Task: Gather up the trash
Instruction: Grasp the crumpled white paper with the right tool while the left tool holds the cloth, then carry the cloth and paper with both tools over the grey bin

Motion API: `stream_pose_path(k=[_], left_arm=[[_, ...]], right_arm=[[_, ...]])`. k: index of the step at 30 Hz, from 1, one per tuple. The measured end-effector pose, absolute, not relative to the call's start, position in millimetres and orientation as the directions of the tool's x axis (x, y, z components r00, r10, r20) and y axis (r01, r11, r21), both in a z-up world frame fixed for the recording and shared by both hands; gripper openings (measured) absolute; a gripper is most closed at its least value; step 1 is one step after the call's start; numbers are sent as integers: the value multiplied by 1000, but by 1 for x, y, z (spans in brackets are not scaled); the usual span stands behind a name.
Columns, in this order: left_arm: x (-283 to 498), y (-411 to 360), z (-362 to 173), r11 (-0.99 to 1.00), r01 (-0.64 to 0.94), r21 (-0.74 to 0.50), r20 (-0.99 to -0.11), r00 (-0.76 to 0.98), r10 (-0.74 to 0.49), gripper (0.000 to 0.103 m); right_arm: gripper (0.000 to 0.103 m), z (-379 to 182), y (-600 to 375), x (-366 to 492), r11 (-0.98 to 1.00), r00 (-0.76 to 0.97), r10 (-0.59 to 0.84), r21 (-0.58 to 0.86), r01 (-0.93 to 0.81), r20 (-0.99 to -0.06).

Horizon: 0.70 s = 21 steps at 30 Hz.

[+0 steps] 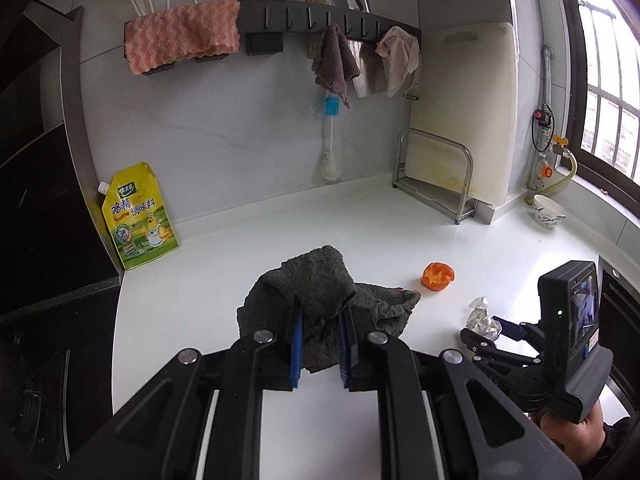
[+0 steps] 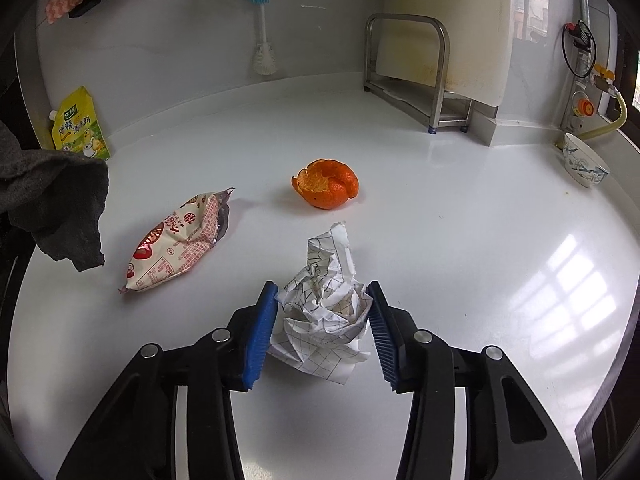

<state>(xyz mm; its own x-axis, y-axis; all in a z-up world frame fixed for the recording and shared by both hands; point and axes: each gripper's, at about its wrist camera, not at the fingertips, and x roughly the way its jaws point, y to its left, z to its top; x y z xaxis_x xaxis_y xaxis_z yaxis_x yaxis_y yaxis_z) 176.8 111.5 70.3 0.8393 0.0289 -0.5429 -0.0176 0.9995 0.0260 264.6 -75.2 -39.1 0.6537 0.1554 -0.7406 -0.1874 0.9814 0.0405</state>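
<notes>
My left gripper [image 1: 320,312] is shut on a dark grey cloth [image 1: 320,280] and holds it above the white counter [image 1: 360,220]; the cloth also shows at the left of the right wrist view [image 2: 60,204]. My right gripper [image 2: 322,296] is open, its blue pads [image 2: 262,332] on either side of a crumpled checked paper ball [image 2: 324,308] that lies on the counter. The paper also shows in the left wrist view [image 1: 482,316]. An orange peel [image 2: 326,184] lies beyond it. A red and white snack wrapper [image 2: 180,236] lies to the left.
A yellow seasoning pouch [image 1: 138,216] leans at the back left wall. A steel rack [image 2: 416,76] with a white cutting board [image 1: 464,112] stands at the back right. A patterned bowl [image 2: 582,160] sits by the window. A black stove [image 1: 44,220] borders the counter's left.
</notes>
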Motion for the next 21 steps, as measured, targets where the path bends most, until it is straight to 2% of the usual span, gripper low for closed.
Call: stream_pose_path(k=[8, 21], left_arm=[[140, 106, 55, 999, -18, 27, -571, 821, 31, 14], [59, 85, 47, 999, 35, -13, -604, 796, -36, 14]], right_arm=[[44, -19, -81, 206, 988, 689, 128, 33, -150, -714], [44, 11, -95, 93, 993, 735, 113, 45, -111, -669]])
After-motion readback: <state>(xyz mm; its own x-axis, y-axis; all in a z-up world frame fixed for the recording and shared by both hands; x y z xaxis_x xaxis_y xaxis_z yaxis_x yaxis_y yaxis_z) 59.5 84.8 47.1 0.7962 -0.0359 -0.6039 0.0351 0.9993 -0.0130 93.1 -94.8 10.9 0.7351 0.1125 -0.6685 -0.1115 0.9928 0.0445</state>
